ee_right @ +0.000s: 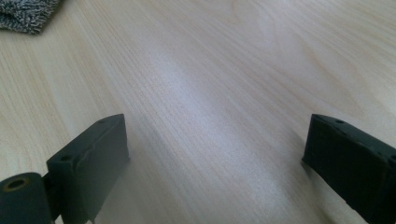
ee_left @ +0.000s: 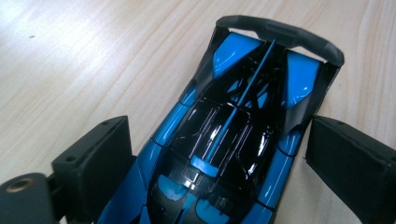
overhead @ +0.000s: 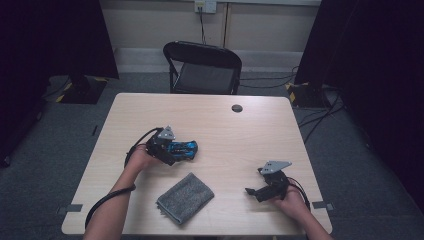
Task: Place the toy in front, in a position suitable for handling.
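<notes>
Your forearms enter at the near edge of the pale wooden surface (overhead: pixel 240 125), with the folded grey cloth (overhead: pixel 185 197) lying between them. Left of centre, your left gripper (overhead: pixel 172 150) has its jaws spread on either side of the blue-and-black toy car (ee_left: pixel 224 140), which rests on the surface. Near right, your right gripper (overhead: pixel 257 192) holds its jaws wide apart over bare wood.

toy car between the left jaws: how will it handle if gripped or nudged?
The blue and black toy car looks like glossy hard plastic, so probably stiff but slippery against the jaws. It sits flat on the table; if its wheels turn, a nudge along its length would likely roll it. The thin rear wing seems the fragile part.
</notes>
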`<state>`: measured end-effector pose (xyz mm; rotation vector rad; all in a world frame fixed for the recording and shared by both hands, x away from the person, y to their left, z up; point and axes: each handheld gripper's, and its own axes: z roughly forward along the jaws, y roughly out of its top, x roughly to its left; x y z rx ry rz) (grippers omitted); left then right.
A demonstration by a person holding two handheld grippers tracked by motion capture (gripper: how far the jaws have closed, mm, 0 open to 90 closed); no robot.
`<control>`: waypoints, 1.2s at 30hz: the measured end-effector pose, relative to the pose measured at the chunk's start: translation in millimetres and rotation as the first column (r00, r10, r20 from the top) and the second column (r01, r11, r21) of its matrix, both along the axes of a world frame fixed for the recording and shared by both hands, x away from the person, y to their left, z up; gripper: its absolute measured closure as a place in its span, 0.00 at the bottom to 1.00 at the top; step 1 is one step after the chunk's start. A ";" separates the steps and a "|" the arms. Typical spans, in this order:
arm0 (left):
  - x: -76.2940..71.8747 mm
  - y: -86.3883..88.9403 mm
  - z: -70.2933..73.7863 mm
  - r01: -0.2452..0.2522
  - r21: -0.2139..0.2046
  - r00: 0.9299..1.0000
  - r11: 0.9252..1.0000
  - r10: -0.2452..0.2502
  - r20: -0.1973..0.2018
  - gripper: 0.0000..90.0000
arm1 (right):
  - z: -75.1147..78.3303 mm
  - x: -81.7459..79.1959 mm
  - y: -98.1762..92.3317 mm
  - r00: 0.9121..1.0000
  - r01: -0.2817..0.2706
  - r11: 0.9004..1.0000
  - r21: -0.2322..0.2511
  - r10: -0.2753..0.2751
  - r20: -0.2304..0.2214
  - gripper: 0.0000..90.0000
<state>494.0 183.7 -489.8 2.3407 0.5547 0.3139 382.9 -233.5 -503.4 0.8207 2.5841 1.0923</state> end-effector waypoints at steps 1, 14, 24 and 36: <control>-0.2 -0.8 -0.8 -0.003 0.001 1.000 1.000 0.003 0.001 0.06 | 0.0 0.0 0.0 1.000 0.000 1.000 0.000 0.000 0.000 0.06; 8.3 -8.0 0.5 0.059 0.092 0.998 0.994 -0.055 -0.038 0.09 | 0.0 -0.2 0.0 1.000 0.002 1.000 0.000 -0.002 0.000 0.06; 7.6 -8.6 2.5 0.025 0.089 0.999 0.996 -0.021 -0.048 0.12 | 0.0 -0.1 0.0 1.000 0.002 1.000 0.000 -0.002 0.000 0.06; 6.0 -10.6 5.8 -0.058 0.135 0.996 0.989 0.067 -0.065 0.14 | 0.0 -0.1 0.0 1.000 0.001 1.000 0.000 -0.001 0.000 0.06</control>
